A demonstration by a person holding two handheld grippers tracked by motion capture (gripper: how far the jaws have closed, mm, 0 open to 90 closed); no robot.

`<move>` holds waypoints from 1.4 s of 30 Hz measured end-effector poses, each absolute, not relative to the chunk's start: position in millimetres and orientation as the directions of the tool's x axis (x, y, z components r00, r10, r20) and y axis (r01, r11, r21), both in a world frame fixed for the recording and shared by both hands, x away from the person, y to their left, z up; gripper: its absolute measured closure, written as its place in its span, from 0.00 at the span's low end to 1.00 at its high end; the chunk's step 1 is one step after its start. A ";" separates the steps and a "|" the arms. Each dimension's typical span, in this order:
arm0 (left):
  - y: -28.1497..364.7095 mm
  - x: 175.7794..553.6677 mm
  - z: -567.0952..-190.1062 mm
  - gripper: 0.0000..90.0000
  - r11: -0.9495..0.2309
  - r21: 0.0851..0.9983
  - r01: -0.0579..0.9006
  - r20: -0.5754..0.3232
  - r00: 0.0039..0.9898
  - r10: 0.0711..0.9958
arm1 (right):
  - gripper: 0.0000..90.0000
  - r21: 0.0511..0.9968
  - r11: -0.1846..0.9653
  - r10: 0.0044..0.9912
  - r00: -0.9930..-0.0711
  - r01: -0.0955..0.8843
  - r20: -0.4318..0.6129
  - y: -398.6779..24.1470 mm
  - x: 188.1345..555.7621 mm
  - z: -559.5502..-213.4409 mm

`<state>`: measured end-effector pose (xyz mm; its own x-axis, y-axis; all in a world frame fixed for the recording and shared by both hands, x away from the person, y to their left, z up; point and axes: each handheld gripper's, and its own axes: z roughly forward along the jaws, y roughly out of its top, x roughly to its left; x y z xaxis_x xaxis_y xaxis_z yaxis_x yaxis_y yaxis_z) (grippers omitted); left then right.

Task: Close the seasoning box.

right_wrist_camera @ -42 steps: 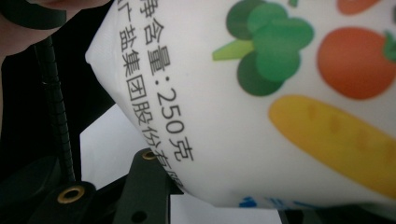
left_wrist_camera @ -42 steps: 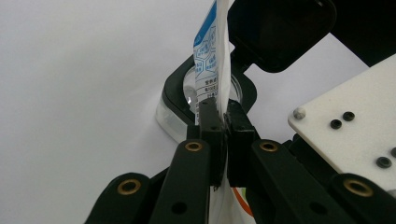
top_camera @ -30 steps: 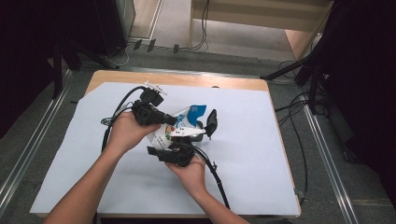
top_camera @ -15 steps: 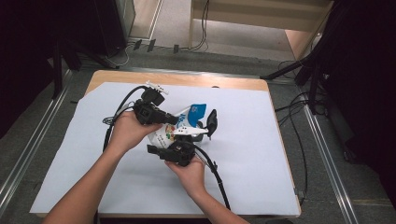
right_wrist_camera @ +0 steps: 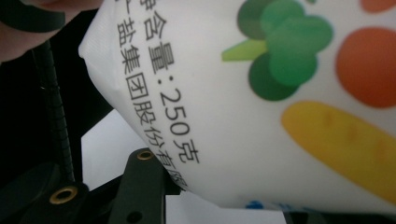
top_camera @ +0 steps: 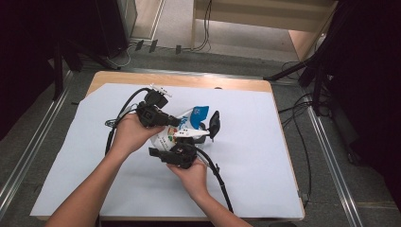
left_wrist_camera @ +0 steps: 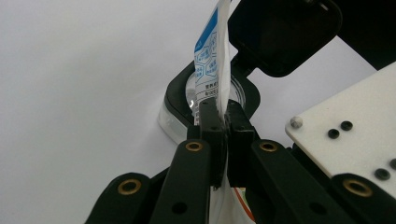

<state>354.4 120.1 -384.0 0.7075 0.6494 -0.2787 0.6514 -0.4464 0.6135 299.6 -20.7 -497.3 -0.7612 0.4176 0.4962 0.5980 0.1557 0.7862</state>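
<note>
Your left hand-held gripper [left_wrist_camera: 223, 122] pinches the bag's [left_wrist_camera: 212, 51] top edge directly above the open jar [left_wrist_camera: 180, 114]; right hand-held gripper [top_camera: 176, 153] clamps the bag's belly underneath.

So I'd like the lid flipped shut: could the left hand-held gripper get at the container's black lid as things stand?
Probably not yet. The left hand-held gripper is shut on the top edge of the pouch, which hangs between it and the open black lid of the container. It would have to let go first.
</note>
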 end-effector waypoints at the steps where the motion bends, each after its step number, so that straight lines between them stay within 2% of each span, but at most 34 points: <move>1: 119.8 354.3 -384.1 1.00 -0.449 0.613 0.650 -0.279 0.709 0.647 | 0.70 0.787 0.158 0.420 -0.762 0.596 0.492 -20.6 299.6 -497.5; 42: 119.3 354.6 -384.2 0.97 -0.444 0.621 0.645 -0.274 0.710 0.649 | 0.74 0.791 0.138 0.400 -0.764 0.596 0.507 -22.3 300.5 -496.0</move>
